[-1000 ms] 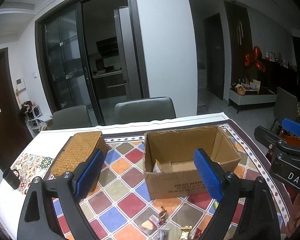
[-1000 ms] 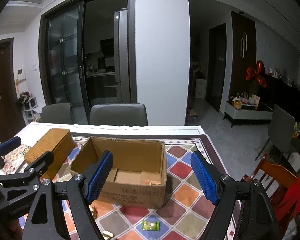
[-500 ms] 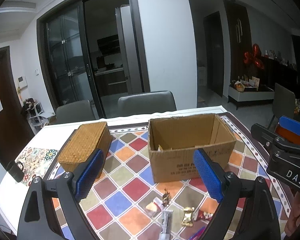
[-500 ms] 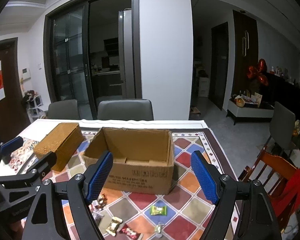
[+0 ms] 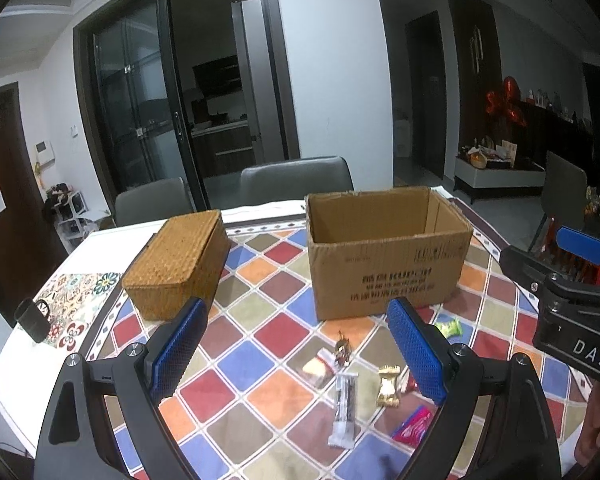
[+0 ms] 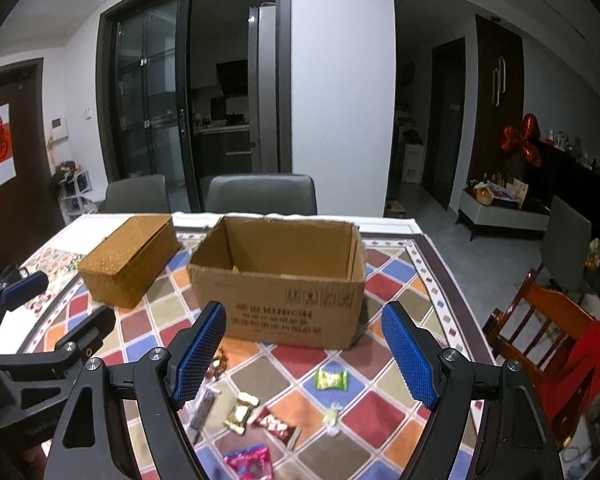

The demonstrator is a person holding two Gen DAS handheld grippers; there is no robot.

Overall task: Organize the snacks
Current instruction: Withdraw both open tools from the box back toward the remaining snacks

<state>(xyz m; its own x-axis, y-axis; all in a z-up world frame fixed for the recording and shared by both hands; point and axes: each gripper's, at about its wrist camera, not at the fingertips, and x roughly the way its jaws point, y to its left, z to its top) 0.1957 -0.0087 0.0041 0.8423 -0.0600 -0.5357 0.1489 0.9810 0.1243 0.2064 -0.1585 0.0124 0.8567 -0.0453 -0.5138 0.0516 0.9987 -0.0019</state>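
Note:
An open cardboard box (image 5: 388,256) stands on the chequered tablecloth; it also shows in the right wrist view (image 6: 278,280). Several wrapped snacks lie in front of it: a gold candy (image 5: 389,386), a silver bar (image 5: 345,408), a green candy (image 6: 331,379), a red packet (image 6: 276,424) and a pink packet (image 6: 248,462). My left gripper (image 5: 296,354) is open and empty above the snacks. My right gripper (image 6: 304,354) is open and empty, to the right of the left one.
A closed wicker box (image 5: 178,260) sits left of the cardboard box. A dark mug (image 5: 34,320) stands at the table's left edge. Grey chairs (image 6: 262,194) stand behind the table; a wooden chair (image 6: 548,336) with red cloth stands at the right.
Both grippers have drawn back and up from the cardboard box. The snacks in front of the box have come into view. Both jaws stay open.

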